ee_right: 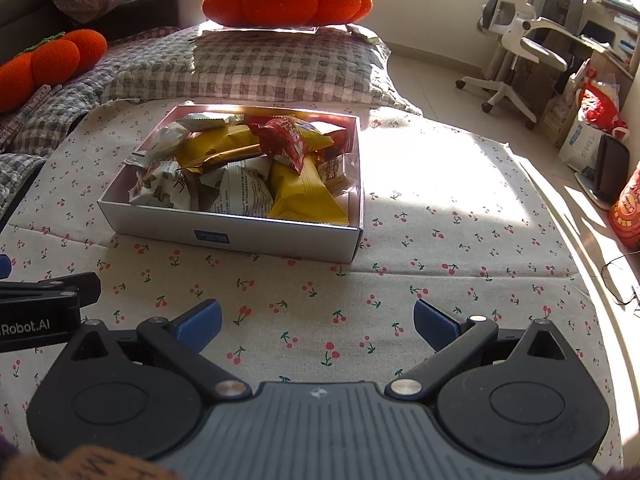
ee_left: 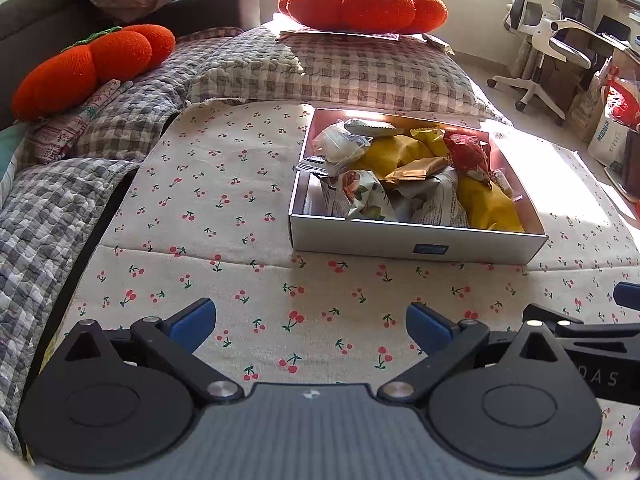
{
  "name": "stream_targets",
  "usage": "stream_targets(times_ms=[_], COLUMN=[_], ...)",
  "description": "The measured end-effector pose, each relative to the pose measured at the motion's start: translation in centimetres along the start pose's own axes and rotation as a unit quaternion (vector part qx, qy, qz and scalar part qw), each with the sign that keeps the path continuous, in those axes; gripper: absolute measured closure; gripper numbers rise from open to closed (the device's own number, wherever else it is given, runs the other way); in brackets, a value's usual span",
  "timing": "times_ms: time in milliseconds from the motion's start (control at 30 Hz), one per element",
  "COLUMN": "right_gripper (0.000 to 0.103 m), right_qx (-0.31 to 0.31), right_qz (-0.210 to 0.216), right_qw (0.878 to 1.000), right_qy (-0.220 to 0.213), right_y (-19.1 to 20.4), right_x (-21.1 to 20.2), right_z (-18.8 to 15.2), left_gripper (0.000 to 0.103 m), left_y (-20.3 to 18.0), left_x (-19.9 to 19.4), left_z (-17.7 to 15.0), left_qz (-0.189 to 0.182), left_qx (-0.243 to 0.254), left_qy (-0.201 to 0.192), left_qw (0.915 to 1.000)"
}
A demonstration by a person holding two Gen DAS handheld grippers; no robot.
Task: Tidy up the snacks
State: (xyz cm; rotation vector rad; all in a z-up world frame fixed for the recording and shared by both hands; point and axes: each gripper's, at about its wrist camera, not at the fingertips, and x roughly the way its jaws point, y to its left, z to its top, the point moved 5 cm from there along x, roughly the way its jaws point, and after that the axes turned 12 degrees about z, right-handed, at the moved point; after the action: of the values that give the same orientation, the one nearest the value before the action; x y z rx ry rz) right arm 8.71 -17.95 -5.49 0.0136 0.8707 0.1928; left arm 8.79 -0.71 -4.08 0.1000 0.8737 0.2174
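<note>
Snack packets heaped in an open box, both claws released and empty.

The box sits on the cherry-print cloth, ahead of the left gripper and right gripper. The snack packets are judged light, crinkly, slippery and crushable; crimped ends are best pinched.

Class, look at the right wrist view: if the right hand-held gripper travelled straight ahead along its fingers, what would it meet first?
Probably the near wall of the shallow white cardboard box of snack packets, after crossing bare cherry-print cloth; the right hand-held gripper is open, and depth is uncertain.
</note>
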Motion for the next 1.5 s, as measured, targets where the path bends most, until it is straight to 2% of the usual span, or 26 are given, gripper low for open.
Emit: stream_targets(times_ms=[1500], right_gripper=[0.001], right_qx=[0.002], right_qz=[0.0], right_qw=[1.0], right_qy=[0.003], right_y=[-0.03], right_x=[0.12], right_z=[-0.07], left_gripper=[0.0], left_y=[-0.24], left_x=[-0.29], left_z=[-0.02], left_qz=[-0.001], left_qx=[0.008], left_qy=[-0.005], left_qw=[1.0])
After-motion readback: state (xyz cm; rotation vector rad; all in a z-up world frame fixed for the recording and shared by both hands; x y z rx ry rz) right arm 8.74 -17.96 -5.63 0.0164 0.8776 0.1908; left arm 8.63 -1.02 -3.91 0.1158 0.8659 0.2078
